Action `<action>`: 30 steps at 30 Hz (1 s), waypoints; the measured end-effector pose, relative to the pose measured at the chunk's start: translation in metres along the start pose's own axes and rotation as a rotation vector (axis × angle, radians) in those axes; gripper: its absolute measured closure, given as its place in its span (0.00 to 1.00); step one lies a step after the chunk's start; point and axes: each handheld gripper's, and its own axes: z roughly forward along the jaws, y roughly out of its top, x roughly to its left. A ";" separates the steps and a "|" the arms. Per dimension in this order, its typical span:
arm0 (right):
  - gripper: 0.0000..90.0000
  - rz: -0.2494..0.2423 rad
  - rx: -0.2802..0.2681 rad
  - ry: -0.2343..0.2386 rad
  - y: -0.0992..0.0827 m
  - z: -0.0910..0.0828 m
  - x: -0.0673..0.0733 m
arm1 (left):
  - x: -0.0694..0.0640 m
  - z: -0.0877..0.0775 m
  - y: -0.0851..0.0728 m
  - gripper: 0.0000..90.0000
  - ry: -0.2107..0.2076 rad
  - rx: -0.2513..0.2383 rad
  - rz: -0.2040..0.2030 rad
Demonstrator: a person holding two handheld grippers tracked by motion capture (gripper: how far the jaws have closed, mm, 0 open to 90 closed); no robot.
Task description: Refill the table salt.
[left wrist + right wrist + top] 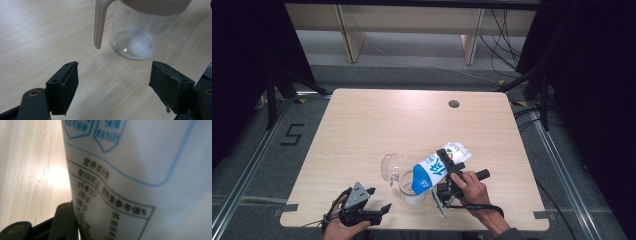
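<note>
Right hand-held gripper (446,167) is grasping a white-and-blue pouch (436,167) across its middle; in the right gripper view the pouch's printed wall (140,177) is lying hard against the one jaw that is showing, so the jaws are clenched on the pouch. The pouch is being held tilted, its blue lower corner dipping to the left of the right hand-held gripper and hanging over the mouth of a clear jug (411,190), its upper end pointing up and away to the right. The person's right hand (469,187) is wrapping the gripper body just behind the jaws.

The jug is standing upright on the bench (362,125), between the two grippers. In the left gripper view, the jug (140,32) is sitting straight ahead of the jaws, with some white powder heaped on its bottom (140,46) and its beige handle (100,22) hanging down on the near side.

Left hand-held gripper (379,199) is resting low near the bench's front edge, jaws released and standing wide with bare bench between them, well short of the jug
</note>
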 end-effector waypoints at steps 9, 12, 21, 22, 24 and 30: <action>0.55 -0.016 0.021 0.019 0.000 -0.002 -0.001 | 0.000 0.000 0.000 0.25 0.000 0.001 0.002; 0.55 -0.006 0.014 0.010 0.000 -0.001 0.000 | 0.000 0.000 0.000 0.25 0.000 0.000 0.000; 0.55 -0.008 0.013 0.002 0.000 -0.001 -0.001 | 0.000 0.000 0.000 0.25 0.007 0.007 0.002; 0.55 -0.009 0.013 0.005 0.000 -0.001 -0.001 | 0.000 0.000 0.000 0.25 0.000 0.001 0.001; 0.55 -0.003 0.017 0.004 0.000 -0.002 0.000 | 0.000 0.000 0.000 0.25 -0.001 0.003 0.001; 0.55 -0.010 0.015 0.009 0.001 -0.002 0.000 | 0.000 0.000 0.000 0.25 -0.001 0.002 0.001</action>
